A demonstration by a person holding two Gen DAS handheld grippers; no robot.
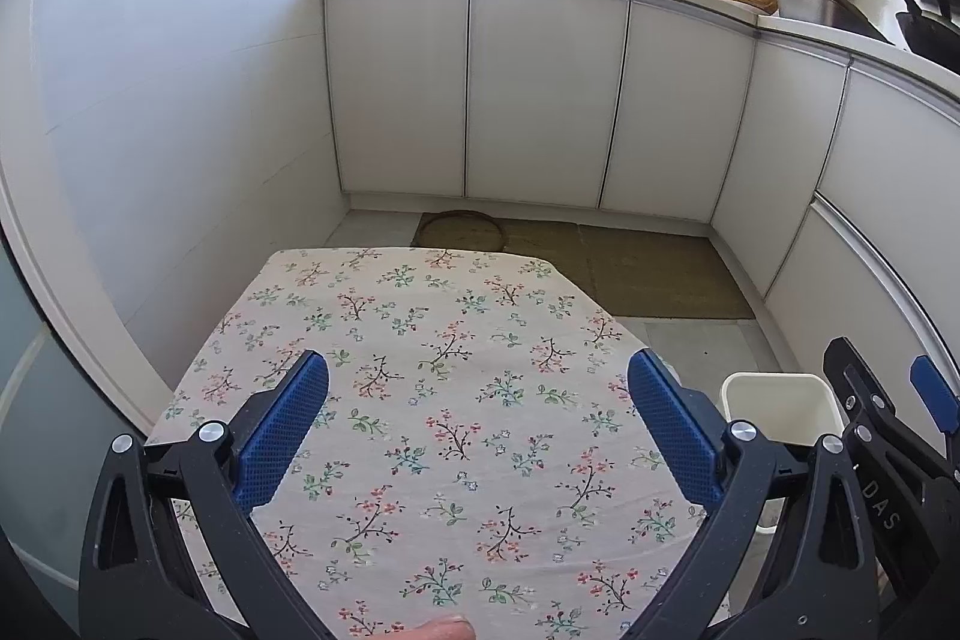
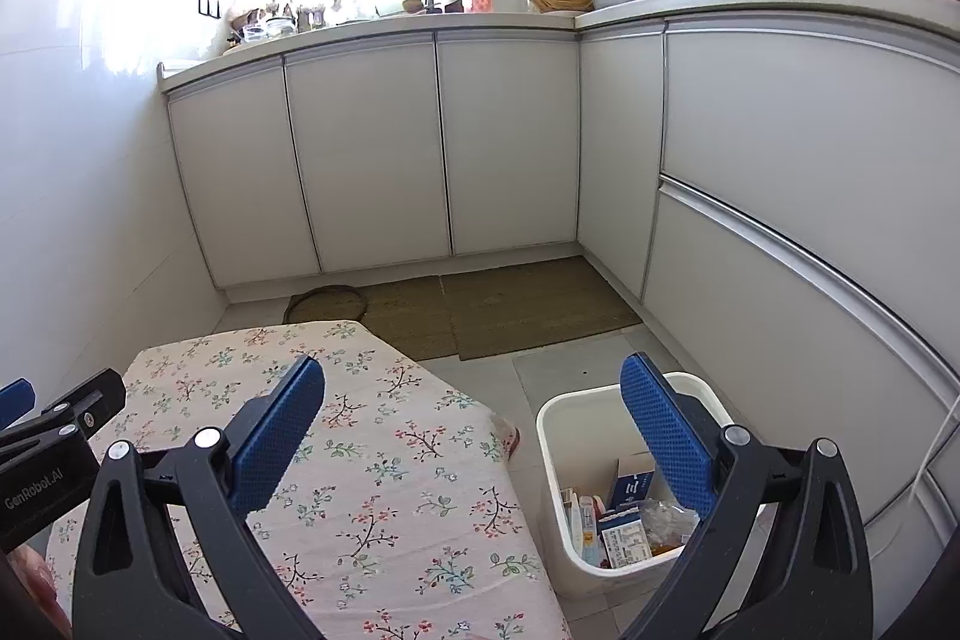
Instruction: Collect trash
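Left gripper [image 1: 478,403] and right gripper [image 2: 473,407] gape wide, empty — trash [image 2: 624,520] fills white bin [image 2: 555,466].

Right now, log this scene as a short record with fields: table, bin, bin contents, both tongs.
table: floral tablecloth covers it; no trash visible on the part shown
bin: white trash bin on the floor, beside the table's right edge
bin contents: small cartons and boxes, crumpled clear plastic
left tongs: open, empty, over the table
right tongs: open, empty, right finger above the bin
floor: brown mats by the white cabinets
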